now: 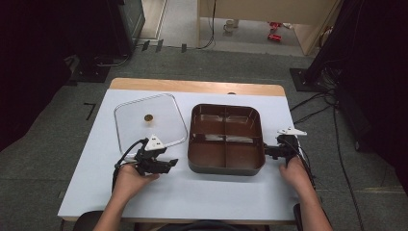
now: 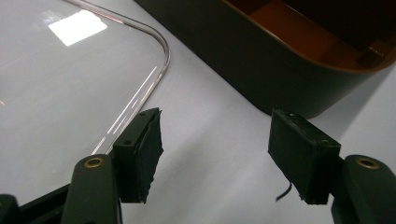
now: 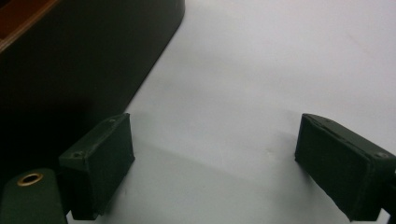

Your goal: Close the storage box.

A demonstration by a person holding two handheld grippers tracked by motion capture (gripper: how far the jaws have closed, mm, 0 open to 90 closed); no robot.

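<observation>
A dark box with a brown inside split into compartments sits on the white table. Left of it lies a clear square lid with a small brown knob. My left gripper hovers open between the lid's near corner and the box; in the left gripper view the lid's rim and the box wall lie ahead of its empty jaws. My right gripper stands open at the box's right side, with the box's dark wall beside its left pad.
The table's wooden far edge runs behind the box. Dark stands and cables sit on the floor to the right and left. White tabletop stretches in front of the box, between the two hands.
</observation>
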